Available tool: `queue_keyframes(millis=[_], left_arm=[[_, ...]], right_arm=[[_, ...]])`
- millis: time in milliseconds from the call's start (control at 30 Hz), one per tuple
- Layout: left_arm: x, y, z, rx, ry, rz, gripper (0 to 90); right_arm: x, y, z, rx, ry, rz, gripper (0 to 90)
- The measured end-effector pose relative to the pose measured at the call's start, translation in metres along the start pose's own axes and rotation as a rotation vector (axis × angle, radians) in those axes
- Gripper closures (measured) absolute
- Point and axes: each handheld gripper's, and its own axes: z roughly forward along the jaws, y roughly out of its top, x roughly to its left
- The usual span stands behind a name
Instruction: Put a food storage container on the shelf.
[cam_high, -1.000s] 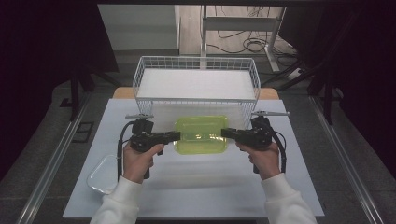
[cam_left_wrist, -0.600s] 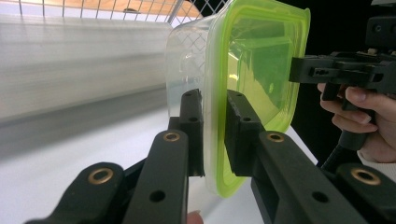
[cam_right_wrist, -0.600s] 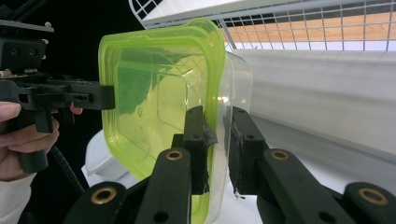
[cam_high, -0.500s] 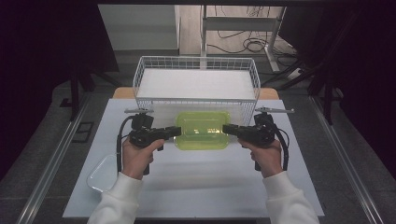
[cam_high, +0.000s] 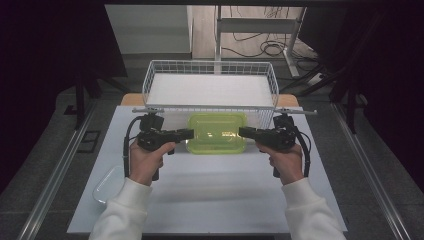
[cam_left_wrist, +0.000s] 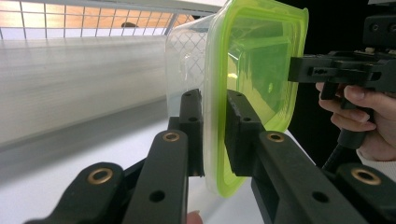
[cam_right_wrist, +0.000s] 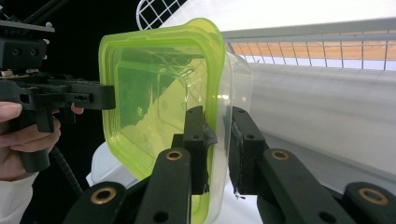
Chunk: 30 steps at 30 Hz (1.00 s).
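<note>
A clear container with a lime-green lid (cam_high: 216, 132) hangs between my two grippers, just in front of the white wire basket (cam_high: 210, 107). My left gripper (cam_high: 187, 134) is shut on its left rim and my right gripper (cam_high: 243, 132) on its right rim. In the left gripper view the jaws clamp the green lid edge (cam_left_wrist: 215, 135), with the container (cam_left_wrist: 254, 65) beyond and the right gripper (cam_left_wrist: 336, 70) on its far side. The right gripper view has the jaws pinching the rim (cam_right_wrist: 217, 140) of the container (cam_right_wrist: 154, 84), and the left gripper (cam_right_wrist: 65, 98) opposite.
The wire basket has a white floor (cam_high: 210, 89) and stands at the table's far edge. A second clear container (cam_high: 107, 182) lies on the white table (cam_high: 215, 190) at the near left, beside my left forearm. Dark floor and cables lie beyond the table.
Both grippers have carried the green-lidded container a little away from the person, closer to the wire basket. Their hold on its rims is unchanged.
</note>
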Motion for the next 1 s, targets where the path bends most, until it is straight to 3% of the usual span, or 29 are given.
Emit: queue_keyframes(millis=[1000], left_arm=[[0.009,0.048,0.001,-0.024,-0.03,0.004,79.7]], right_arm=[[-0.001,0.047,0.0,-0.039,0.01,-0.036,77.4]])
